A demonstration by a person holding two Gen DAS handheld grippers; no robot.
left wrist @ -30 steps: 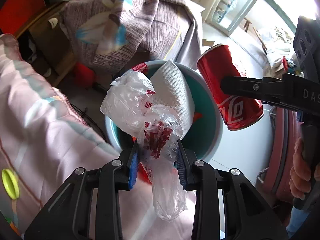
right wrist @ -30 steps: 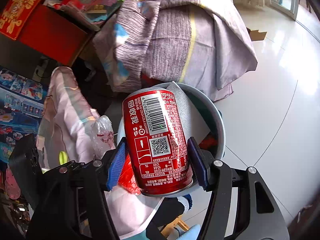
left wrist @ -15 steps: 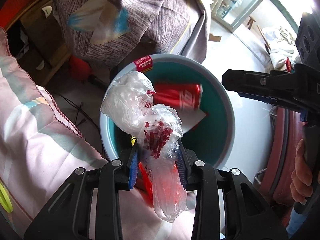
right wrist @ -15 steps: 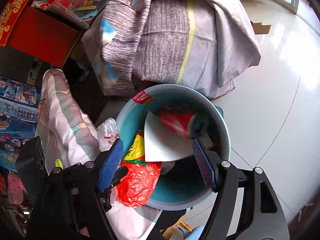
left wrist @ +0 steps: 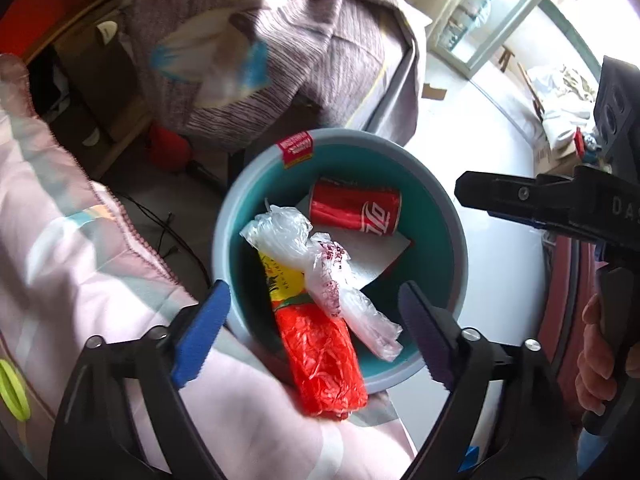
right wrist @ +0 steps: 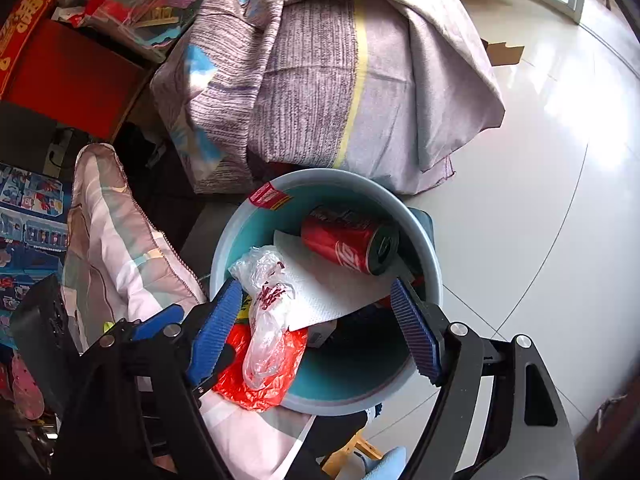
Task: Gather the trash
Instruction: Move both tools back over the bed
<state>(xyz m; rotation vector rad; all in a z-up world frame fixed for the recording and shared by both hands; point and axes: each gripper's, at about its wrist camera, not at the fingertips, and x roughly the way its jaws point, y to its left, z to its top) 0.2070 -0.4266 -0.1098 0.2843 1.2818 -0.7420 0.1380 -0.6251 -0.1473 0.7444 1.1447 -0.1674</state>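
Note:
A teal trash bin stands on the floor below both grippers. Inside it lie a red cola can on its side, a white paper towel, a clear plastic bag and a red and yellow wrapper hanging over the near rim. My left gripper is open and empty above the near rim. My right gripper is open and empty over the bin; it also shows at the right of the left wrist view.
A pink quilt lies left of the bin. A purple striped blanket heap sits behind it. White tiled floor spreads to the right. Red boxes stand at the far left.
My left gripper has opened and the clear plastic bag has dropped into the bin. A second ago my right gripper held the can; it opened and the can now lies in the bin.

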